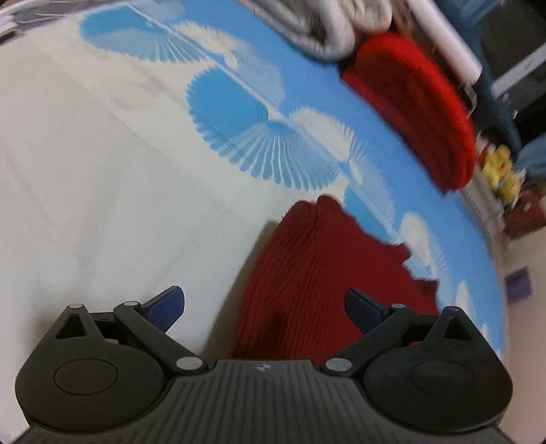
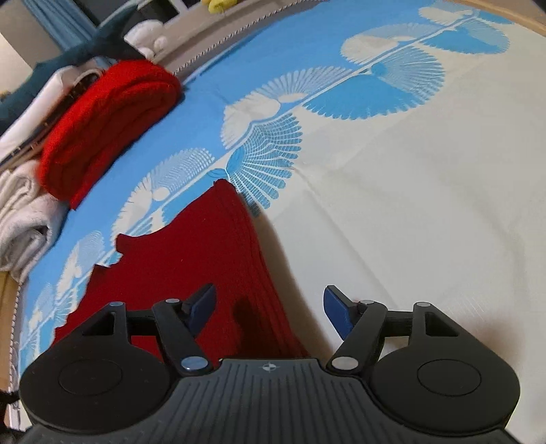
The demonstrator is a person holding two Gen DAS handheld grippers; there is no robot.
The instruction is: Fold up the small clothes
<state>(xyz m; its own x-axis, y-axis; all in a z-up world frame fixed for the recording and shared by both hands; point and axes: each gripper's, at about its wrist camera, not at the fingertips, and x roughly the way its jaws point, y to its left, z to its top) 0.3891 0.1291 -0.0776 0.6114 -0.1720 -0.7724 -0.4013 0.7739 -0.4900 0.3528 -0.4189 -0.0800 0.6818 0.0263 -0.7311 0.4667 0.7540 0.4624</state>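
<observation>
Left wrist view first: the bed sheet fills the left half of the frame, cream there and turning blue with fan-shaped prints toward the upper right. The left gripper sits at the bottom with its blue fingers spread wide apart and nothing clamped between them. The dark red knit garment lies flat on the bed in the lower middle, under the right finger and running up toward the centre; its right edge looks ragged. Upper right there's a folded bright red knit, beside a pile of grey-white folded cloth at the top. Something yellow at the right edge is too blurred to make out.

Right wrist view: on the left edge, the same grey-white cloth and the folded bright red knit in the upper left, well apart from the dark red garment, which lies lower left to centre. The right gripper is at the bottom, jaws apart, not pinching anything; its left finger hangs over the garment, the right one over plain cream sheet, which takes up the right side.
</observation>
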